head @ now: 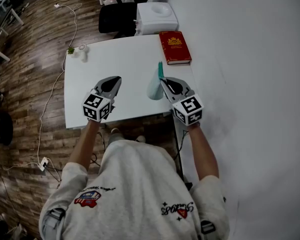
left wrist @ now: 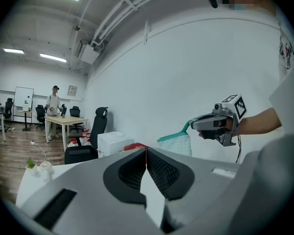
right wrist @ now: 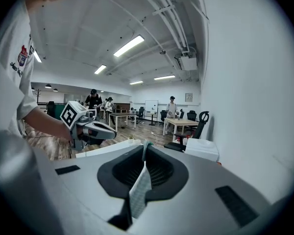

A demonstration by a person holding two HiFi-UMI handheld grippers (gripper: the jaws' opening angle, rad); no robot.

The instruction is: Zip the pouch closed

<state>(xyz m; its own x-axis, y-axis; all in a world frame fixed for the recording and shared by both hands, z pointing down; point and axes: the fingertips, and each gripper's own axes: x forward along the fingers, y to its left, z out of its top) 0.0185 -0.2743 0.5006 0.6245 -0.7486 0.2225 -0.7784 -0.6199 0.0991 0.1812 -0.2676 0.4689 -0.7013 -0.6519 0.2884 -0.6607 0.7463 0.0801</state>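
The pouch [head: 155,88] hangs from the right gripper [head: 163,80], whose jaws are pinched on its teal top edge. Its body droops below the fingertips, over the table [head: 120,59]. It looks light, soft and floppy, so zipping likely needs one hold at the zip's end and another on the pull. The left gripper [head: 116,79] is closed on nothing, well apart to the side. A book [head: 174,47] lies beyond the right fingertips, and bare tabletop lies ahead of the left.

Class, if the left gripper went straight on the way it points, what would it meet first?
Probably the red book, seen beyond the left gripper; depth is unclear, and the pouch hangs aside.
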